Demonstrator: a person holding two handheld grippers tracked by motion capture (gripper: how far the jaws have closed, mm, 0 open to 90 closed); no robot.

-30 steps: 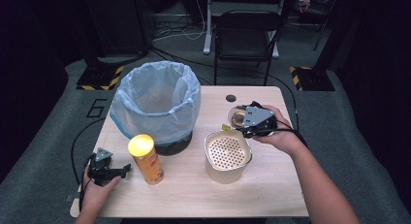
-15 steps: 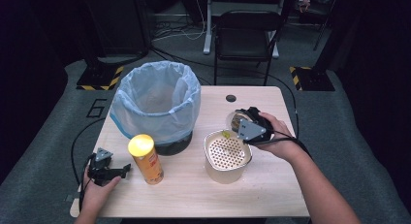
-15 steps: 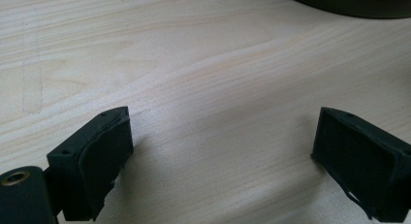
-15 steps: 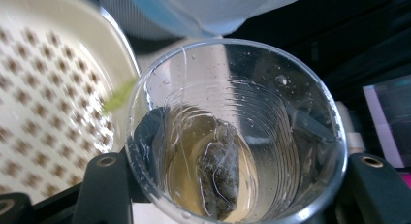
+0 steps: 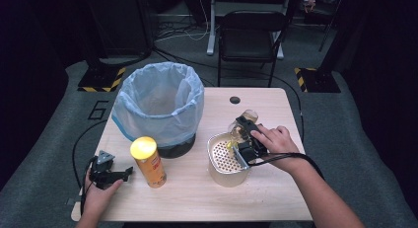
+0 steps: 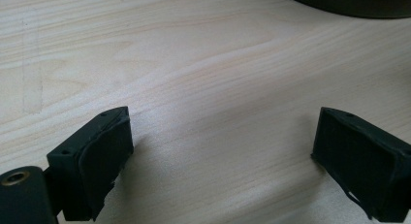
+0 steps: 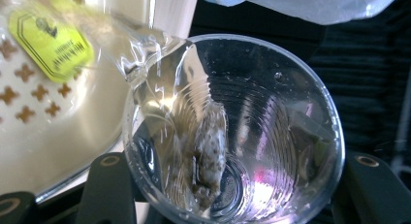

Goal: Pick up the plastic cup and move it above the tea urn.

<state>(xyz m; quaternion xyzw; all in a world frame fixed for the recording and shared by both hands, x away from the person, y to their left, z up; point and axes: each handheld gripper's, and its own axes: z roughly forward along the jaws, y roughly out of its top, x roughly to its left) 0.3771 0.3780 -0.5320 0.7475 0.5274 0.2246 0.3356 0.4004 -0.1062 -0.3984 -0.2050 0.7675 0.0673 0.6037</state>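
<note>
We see the right gripper [image 5: 240,139] clamped on a clear plastic cup [image 7: 232,132], its jaws having just closed further around the cup's base. The tilted cup holds a crumpled wrapper [image 7: 201,151] and hangs over the rim of a cream perforated basket [image 5: 224,161]. The left gripper [image 6: 223,161] rests wide open and empty on the wooden table [image 6: 203,64].

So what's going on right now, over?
Right tongs shut on clear plastic cup, tipped over the perforated cream basket. Left tongs open, resting on the table. Nothing in the way.
</note>
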